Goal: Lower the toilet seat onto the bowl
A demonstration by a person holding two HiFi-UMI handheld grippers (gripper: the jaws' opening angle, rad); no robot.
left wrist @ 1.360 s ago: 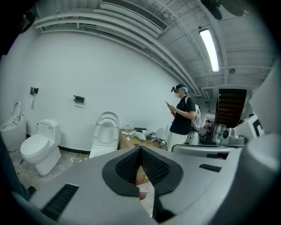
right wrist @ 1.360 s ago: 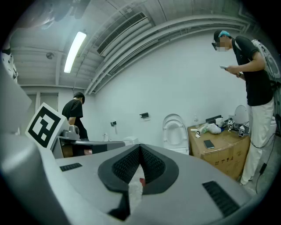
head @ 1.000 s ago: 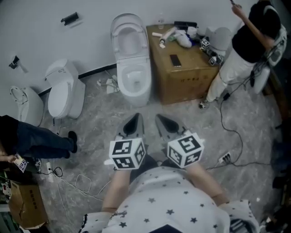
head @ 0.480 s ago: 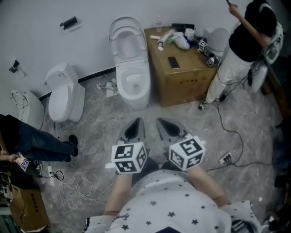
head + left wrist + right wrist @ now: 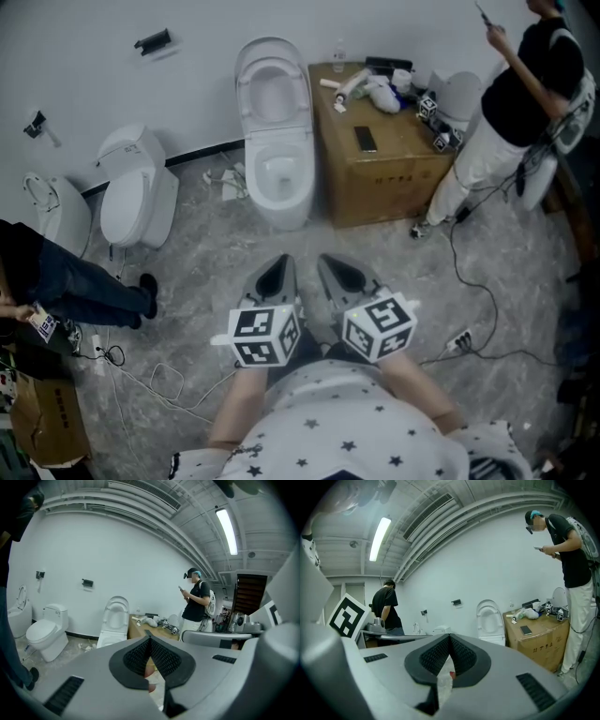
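Toilet seat point(image 5: 273, 86) stands raised, long axis upright, behind bowl point(image 5: 281, 211).

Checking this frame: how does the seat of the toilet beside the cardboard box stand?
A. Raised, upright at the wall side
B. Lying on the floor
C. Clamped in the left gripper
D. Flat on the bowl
A: the toilet seat stands upright behind the open bowl, while the left gripper and right gripper are shut, empty and well short of it.

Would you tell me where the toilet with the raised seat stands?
In the head view, the toilet stands top centre, directly left of the cardboard box.
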